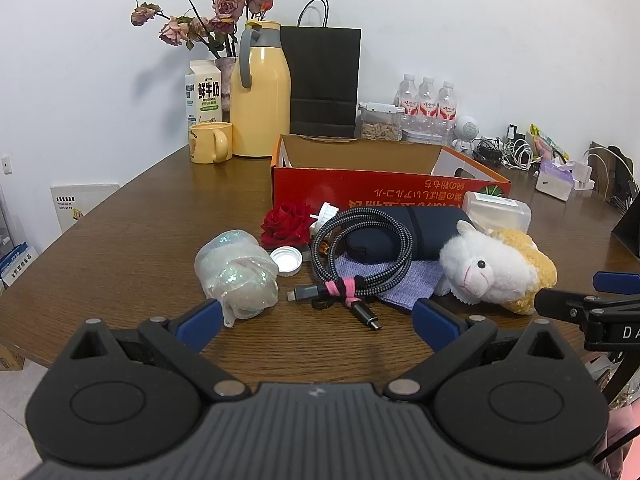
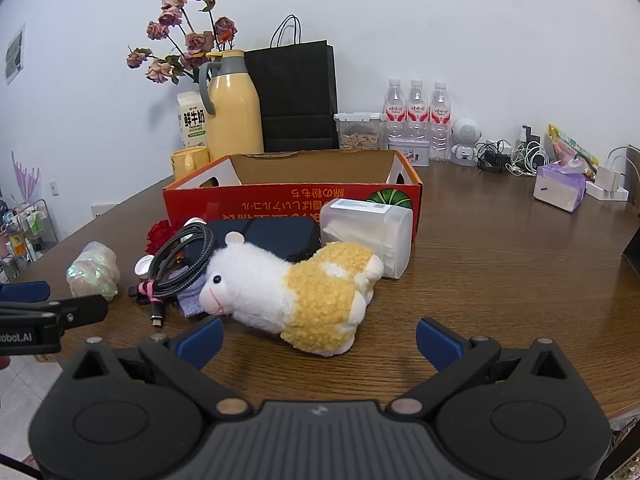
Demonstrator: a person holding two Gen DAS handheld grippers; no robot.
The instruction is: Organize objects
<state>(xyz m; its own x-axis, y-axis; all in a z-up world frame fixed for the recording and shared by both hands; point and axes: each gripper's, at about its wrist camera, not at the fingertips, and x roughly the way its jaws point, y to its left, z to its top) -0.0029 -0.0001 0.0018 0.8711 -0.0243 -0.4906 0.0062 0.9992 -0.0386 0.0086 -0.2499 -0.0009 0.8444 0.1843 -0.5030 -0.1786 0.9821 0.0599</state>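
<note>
**Counter lot: loose items before red box**

Left hand-held gripper (image 1: 316, 322) and right hand-held gripper (image 2: 320, 338): both spread, empty. Plush sheep (image 2: 296, 292) on counter (image 2: 500, 280), covering part of dark pouch (image 2: 272, 232). Coiled cable (image 1: 360, 256) overlaps pouch; red box (image 2: 288, 200) interior unseen.

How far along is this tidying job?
Barely started, it seems. The box looks empty as far as its inside shows. Nothing is in hand: the left tool and right tool are both open, hovering over the table. Left to sort, in a heap before the box: the plush, cable, pouch, rose, cap, wrapped bundle and plastic tub.
</note>
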